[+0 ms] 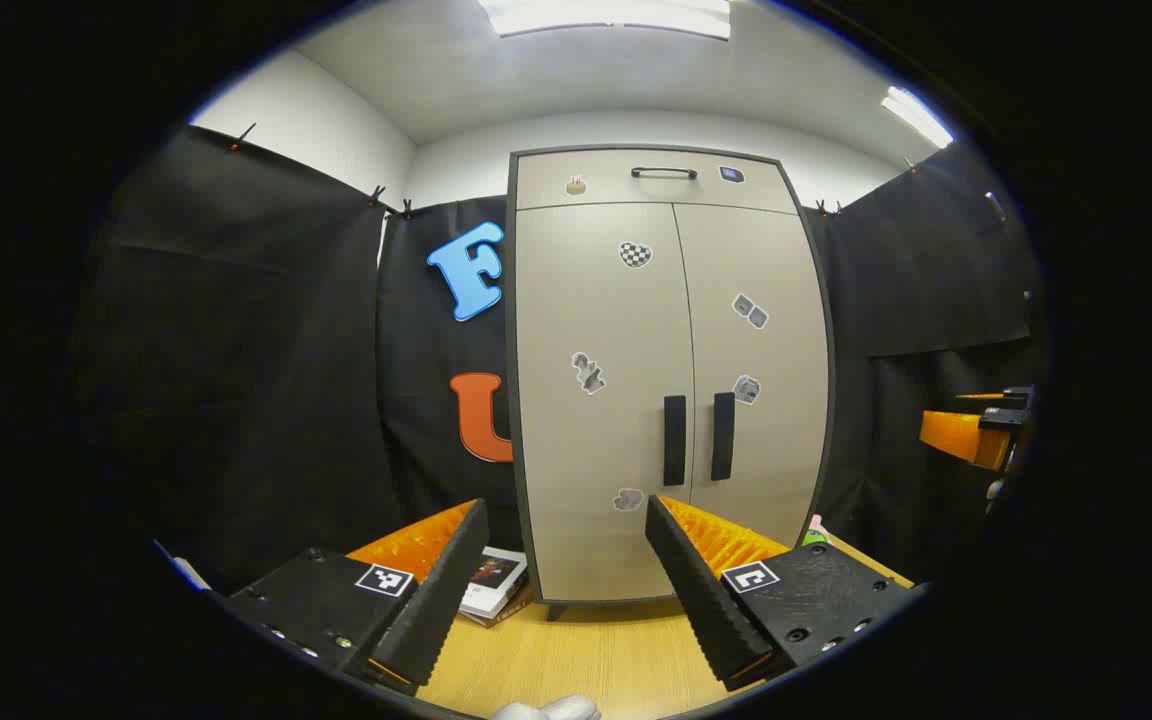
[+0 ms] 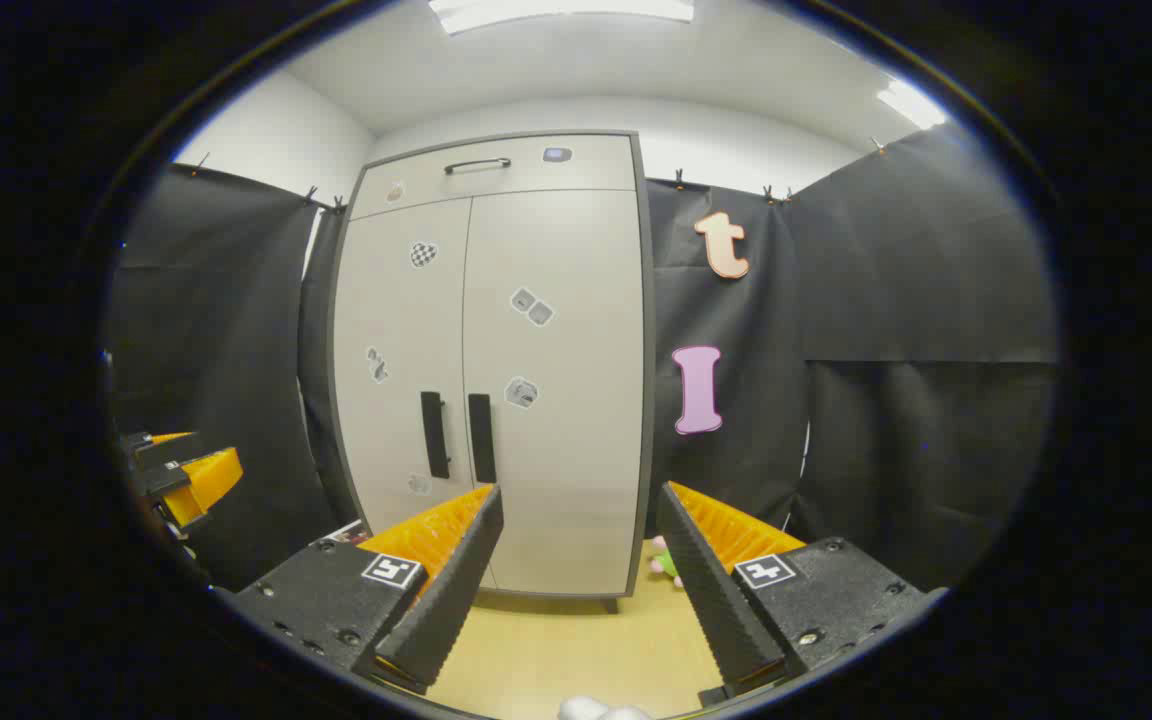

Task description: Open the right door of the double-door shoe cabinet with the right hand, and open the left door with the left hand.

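In the left gripper view, the left gripper (image 1: 564, 570) sits at six o'clock with its two ribbed black fingers spread apart and nothing between them. Ahead, just right of centre, stands the shoe cabinet (image 1: 666, 380), tall, beige, dark-edged, on a wooden floor (image 1: 586, 650). Both doors are closed. The left door (image 1: 601, 400) and right door (image 1: 756, 370) meet at a centre seam, and two black vertical bar handles flank it: the left handle (image 1: 674, 440) and the right handle (image 1: 723, 436). Small stickers dot the doors. A book (image 1: 494, 580) lies at seven o'clock by the cabinet's foot. In the right gripper view, the right gripper (image 2: 581, 575) is at six o'clock, fingers likewise parted and empty, with the cabinet at eleven o'clock and well apart. The doors look like stiff, light, smooth panels; each handle is probably the surest hold, pinched across the bar and pulled outward on its hinge.
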